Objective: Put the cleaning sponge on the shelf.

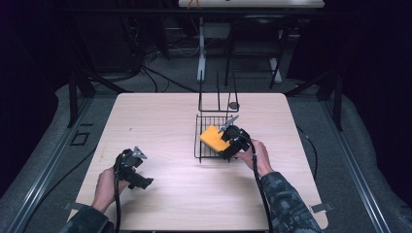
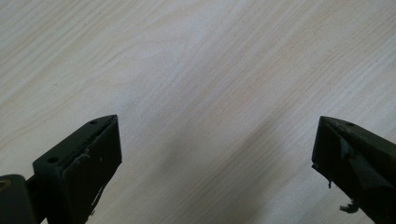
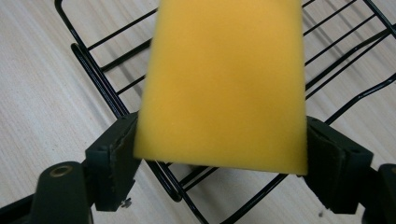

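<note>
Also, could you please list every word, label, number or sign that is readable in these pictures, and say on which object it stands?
None can be read.
The yellow sponge is plain, with no print on the face in view.
The black wire rack, the wooden table and both grippers, left and right, carry no legible marking.
The dark background in the high view has nothing legible.

The right gripper (image 3: 222, 154) has its two black jaws pressed against either side of a yellow sponge (image 3: 224, 79) filling the middle of the frame, above a black wire rack (image 3: 107, 93) on the pale wooden counter (image 3: 42, 93).
</note>
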Tool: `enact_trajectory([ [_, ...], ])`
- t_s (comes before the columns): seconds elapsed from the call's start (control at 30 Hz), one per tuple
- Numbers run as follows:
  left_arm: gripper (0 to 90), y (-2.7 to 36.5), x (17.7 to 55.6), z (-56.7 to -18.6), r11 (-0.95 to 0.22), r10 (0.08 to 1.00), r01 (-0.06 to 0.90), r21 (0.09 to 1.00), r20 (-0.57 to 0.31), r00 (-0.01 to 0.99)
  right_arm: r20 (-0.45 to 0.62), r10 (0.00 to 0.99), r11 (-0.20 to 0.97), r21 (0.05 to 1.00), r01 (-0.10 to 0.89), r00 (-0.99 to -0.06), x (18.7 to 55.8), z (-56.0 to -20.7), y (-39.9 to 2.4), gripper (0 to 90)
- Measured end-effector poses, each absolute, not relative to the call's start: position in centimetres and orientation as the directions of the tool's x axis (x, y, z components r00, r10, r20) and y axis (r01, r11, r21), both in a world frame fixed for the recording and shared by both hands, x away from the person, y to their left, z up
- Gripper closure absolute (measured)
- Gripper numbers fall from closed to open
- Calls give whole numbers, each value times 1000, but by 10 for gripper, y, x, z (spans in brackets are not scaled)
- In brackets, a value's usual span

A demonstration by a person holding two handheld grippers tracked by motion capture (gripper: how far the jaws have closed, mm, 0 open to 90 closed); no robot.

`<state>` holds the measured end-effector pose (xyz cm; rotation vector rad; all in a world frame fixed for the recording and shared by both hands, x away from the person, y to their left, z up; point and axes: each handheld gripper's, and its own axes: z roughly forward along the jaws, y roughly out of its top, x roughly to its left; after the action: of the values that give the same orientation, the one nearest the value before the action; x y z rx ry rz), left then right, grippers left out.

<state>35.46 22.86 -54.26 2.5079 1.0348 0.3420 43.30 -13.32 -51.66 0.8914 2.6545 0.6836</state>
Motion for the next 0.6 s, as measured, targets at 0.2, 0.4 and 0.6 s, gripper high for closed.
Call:
enact_trajectory([
  [0.2,18,229,355,-543,-645,715,615,454,71,696,-101,611,714,499,491,-785,433,-516,-133,147],
  [0.4,18,229,355,-542,-643,716,619,451,67,695,-93,625,694,521,497,-775,432,-511,-136,127],
  [0.6,18,229,354,-542,-643,716,616,456,70,695,-89,632,682,535,498,-770,428,-506,-137,50],
])
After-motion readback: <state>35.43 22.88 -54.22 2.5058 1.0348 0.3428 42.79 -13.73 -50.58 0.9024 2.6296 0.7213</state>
